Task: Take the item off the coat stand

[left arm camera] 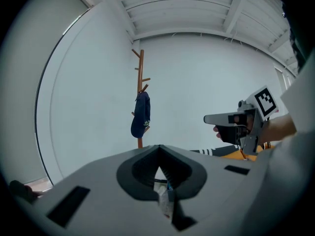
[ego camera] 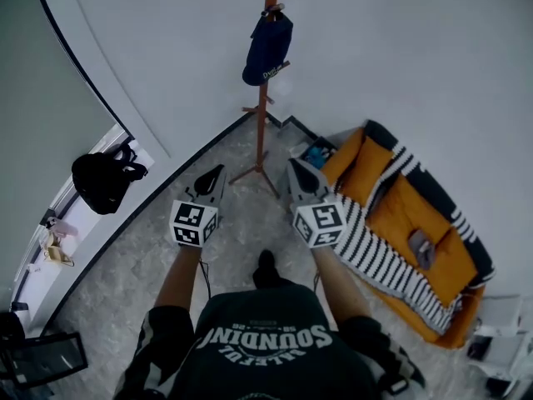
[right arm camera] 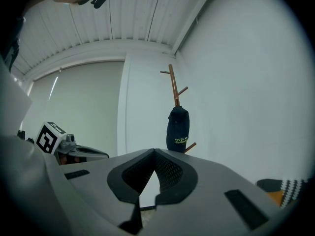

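Note:
A navy cap (ego camera: 268, 48) with yellow-green lettering hangs from a peg of the brown wooden coat stand (ego camera: 263, 115) in the room's corner. The cap (left arm camera: 141, 114) also shows in the left gripper view, and in the right gripper view the cap (right arm camera: 177, 130) hangs ahead, above the jaws. Both grippers are held side by side at waist height, well short of the stand. My left gripper (ego camera: 218, 172) is shut and holds nothing. My right gripper (ego camera: 294, 164) is shut and empty too. Both point towards the stand, the cap hanging between their lines.
An orange sofa (ego camera: 416, 248) with a black-and-white striped blanket (ego camera: 379, 257) stands to the right of the stand. A black bag (ego camera: 102, 182) sits on the window sill at the left. The stand's splayed feet (ego camera: 256, 173) rest on speckled floor just ahead of the grippers.

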`<act>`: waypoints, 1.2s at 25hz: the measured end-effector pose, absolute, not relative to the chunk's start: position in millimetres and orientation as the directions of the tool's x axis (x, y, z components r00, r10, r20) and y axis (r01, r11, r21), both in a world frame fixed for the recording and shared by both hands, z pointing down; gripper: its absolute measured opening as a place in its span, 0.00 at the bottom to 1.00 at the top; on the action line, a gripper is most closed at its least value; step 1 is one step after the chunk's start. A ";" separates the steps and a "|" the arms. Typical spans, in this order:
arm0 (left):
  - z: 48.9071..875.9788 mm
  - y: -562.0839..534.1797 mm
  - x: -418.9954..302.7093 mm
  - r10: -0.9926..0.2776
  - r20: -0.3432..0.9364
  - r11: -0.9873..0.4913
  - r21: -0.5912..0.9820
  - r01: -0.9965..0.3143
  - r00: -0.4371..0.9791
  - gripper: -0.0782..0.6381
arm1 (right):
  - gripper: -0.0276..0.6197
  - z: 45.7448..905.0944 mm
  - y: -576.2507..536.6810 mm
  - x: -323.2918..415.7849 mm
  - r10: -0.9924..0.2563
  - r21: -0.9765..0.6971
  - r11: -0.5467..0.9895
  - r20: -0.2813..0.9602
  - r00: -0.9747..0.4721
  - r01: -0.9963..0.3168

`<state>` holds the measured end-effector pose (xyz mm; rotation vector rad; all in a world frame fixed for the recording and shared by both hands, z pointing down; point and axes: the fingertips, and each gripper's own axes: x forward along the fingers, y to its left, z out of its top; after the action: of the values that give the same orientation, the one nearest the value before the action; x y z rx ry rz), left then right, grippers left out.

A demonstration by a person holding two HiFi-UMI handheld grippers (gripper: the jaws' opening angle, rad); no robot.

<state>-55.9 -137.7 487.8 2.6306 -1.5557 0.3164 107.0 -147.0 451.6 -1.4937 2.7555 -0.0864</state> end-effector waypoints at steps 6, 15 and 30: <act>481.6 -192.4 -51.8 -0.876 0.208 -0.453 -0.050 -0.890 0.434 0.11 | 0.04 443.9 -209.4 106.2 -0.810 -0.052 0.585 0.008 -0.586 -0.809; 475.4 -236.7 -50.5 -0.890 0.199 -0.427 -0.048 -0.903 0.410 0.11 | 0.04 437.6 -255.8 106.2 -0.797 -0.050 0.603 -0.012 -0.604 -0.796; 479.2 -311.3 -64.0 -0.819 0.195 -0.557 -0.042 -0.830 0.540 0.11 | 0.04 443.0 -307.9 81.2 -0.861 -0.038 0.507 0.008 -0.508 -0.861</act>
<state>-64.0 -311.3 479.2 2.7073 -1.4510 0.2977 81.2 -307.9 443.0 -1.5523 2.7166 -0.0573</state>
